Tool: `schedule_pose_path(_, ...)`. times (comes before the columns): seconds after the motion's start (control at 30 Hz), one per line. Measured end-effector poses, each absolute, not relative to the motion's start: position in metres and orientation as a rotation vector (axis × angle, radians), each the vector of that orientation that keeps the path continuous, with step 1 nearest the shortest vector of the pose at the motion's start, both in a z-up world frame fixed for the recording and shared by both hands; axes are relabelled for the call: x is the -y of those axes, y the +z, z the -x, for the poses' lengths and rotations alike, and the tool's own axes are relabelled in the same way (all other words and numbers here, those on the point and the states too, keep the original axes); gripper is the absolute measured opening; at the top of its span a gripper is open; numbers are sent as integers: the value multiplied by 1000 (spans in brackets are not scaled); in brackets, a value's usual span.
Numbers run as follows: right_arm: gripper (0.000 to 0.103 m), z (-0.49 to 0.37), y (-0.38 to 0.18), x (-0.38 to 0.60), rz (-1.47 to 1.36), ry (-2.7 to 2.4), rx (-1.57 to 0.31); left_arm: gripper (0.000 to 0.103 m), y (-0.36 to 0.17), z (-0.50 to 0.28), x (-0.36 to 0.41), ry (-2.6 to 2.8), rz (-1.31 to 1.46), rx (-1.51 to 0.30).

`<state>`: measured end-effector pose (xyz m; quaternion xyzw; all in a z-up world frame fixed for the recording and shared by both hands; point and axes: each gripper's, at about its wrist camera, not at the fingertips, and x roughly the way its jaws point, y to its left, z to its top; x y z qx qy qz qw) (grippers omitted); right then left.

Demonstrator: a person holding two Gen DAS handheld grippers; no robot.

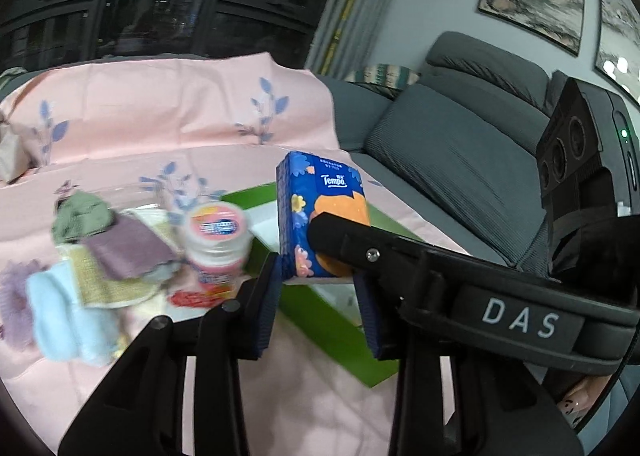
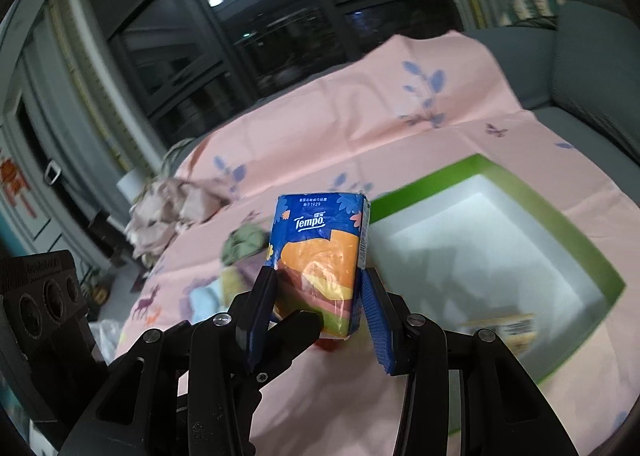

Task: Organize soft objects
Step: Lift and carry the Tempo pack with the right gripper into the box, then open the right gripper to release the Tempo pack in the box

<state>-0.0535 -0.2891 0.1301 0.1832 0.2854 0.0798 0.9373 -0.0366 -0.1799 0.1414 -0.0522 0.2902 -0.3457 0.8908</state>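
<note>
A blue and orange Tempo tissue pack [image 1: 320, 192] is held upright in the air over the pink sheet. My left gripper [image 1: 318, 288] is shut on its lower end, blue pads on both sides. My right gripper [image 2: 318, 304] is shut on the same pack [image 2: 316, 232] from its own two sides. One right finger [image 1: 344, 240] crosses the pack's front in the left wrist view. A left finger [image 2: 296, 328] shows below the pack in the right wrist view. A pile of small folded cloths [image 1: 120, 256] lies at the left, blurred.
An open green box [image 2: 520, 192] with a white inside sits on the sheet just right of the pack, its near rim [image 1: 344, 344] under my left gripper. A pink-lidded jar [image 1: 218, 240] stands beside the cloths. Crumpled pale fabric [image 2: 168, 212] lies far left. Grey sofa cushions [image 1: 460, 168] rise at right.
</note>
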Motion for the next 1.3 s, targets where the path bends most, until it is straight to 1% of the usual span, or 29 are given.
schedule_pose_path(0.33, 46, 57, 114, 352, -510, 56, -583, 33, 132, 27, 244, -803, 50, -655)
schedule_pose_path(0.63, 46, 54, 97, 382, -581, -17, -618, 32, 118, 18, 273, -859, 33, -730)
schedule_pose_path(1.07, 46, 46, 79, 394, -591, -106, -715, 32, 99, 15, 288, -859, 43, -825)
schedule_pose_path(1.3, 46, 45, 76, 395, -588, -120, -731, 32, 95, 13, 287, -859, 68, -852)
